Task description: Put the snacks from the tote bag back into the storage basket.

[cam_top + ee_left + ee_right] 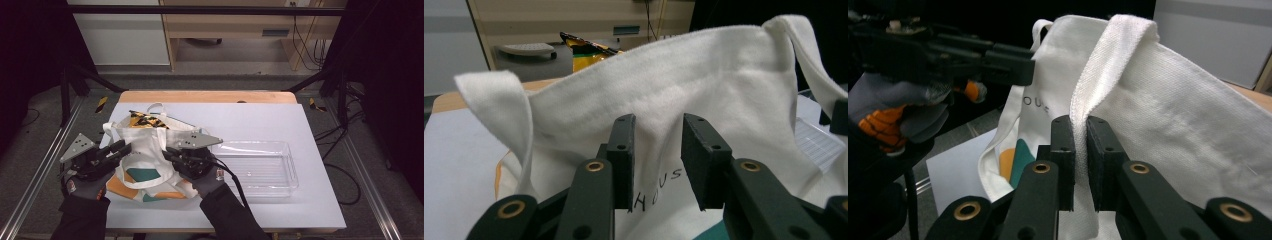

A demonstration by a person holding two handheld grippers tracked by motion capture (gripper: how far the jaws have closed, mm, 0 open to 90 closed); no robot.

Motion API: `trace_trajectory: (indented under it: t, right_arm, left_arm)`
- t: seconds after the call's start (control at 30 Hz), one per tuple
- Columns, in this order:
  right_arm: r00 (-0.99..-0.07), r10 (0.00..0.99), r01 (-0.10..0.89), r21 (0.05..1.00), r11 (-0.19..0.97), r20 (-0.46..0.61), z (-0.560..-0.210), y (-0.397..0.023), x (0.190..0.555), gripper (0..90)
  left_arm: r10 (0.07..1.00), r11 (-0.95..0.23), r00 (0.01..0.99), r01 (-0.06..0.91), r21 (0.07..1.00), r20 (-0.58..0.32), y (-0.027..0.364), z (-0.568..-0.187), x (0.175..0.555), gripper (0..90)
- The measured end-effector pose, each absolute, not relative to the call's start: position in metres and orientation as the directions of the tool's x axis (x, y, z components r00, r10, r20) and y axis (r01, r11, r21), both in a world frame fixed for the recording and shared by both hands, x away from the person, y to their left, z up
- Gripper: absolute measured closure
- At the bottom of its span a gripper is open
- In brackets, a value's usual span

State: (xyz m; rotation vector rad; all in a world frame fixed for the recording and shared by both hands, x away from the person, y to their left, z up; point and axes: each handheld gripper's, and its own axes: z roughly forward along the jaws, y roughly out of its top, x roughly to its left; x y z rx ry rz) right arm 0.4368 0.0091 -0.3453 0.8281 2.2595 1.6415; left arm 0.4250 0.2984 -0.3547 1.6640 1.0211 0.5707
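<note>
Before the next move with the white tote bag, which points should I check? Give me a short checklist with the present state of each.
1. Right hand-held gripper clamped on the tote bag rim: ok, the pads pinch the white fabric edge.
2. Left hand-held gripper gripping the bag: not ok, jaws apart, no pad pressing the cloth.
3. Bag mouth held up: ok, the rim stands raised.
4. Yellow-black packet fully inside the bag: cannot tell.
5. Clear plastic tray apart from the bag: ok, it lies beside it on the table.
</note>
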Motion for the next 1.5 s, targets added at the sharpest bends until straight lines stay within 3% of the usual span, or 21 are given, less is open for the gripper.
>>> trace_trajectory:
  t: [0.03,0.17,0.23,0.4,0.6,0.77,0.83,1.0,1.13,1.5]
  right_arm:
    - [-0.814,0.563,0.308,0.927,0.214,0.14,-0.345,0.009,0.437,83.0]
    - [-0.82,0.554,0.31,0.925,0.217,0.145,-0.353,0.008,0.432,82.9]
    - [-0.819,0.554,0.314,0.925,0.214,0.15,-0.354,0.007,0.432,82.8]
    - [-0.819,0.55,0.32,0.926,0.202,0.163,-0.355,0.003,0.432,81.2]
    - [-0.805,0.566,0.326,0.93,0.17,0.179,-0.352,-0.002,0.435,69.1]
    - [-0.792,0.581,0.304,0.947,0.107,0.188,-0.338,-0.014,0.437,67.9]
    - [-0.789,0.586,0.298,0.949,0.1,0.186,-0.336,-0.016,0.437,68.5]
    - [-0.757,0.631,0.277,0.957,0.081,0.166,-0.322,-0.014,0.451,84.2]
    - [-0.748,0.643,0.294,0.95,0.102,0.162,-0.323,-0.003,0.46,89.9]
    - [-0.769,0.626,0.317,0.928,0.195,0.131,-0.338,0.015,0.459,90.0]
  left_arm:
    - [0.845,-0.082,0.521,0.345,0.935,-0.118,0.298,-0.355,0.425,66.3]
    - [0.845,-0.108,0.524,0.36,0.927,-0.105,0.294,-0.356,0.424,82.4]
    - [0.847,-0.116,0.523,0.365,0.924,-0.101,0.293,-0.356,0.424,85.6]
    - [0.849,-0.119,0.52,0.369,0.922,-0.098,0.293,-0.356,0.423,87.7]
    - [0.853,-0.118,0.512,0.369,0.922,-0.096,0.295,-0.355,0.418,88.3]
    - [0.853,-0.12,0.514,0.369,0.922,-0.095,0.297,-0.357,0.413,88.5]
    - [0.853,-0.123,0.514,0.369,0.921,-0.092,0.298,-0.358,0.411,88.4]
    - [0.849,-0.134,0.521,0.364,0.922,-0.082,0.301,-0.363,0.401,88.4]
    - [0.846,-0.144,0.529,0.361,0.922,-0.075,0.302,-0.367,0.395,88.4]
    - [0.838,-0.16,0.541,0.366,0.917,-0.07,0.301,-0.371,0.39,88.3]
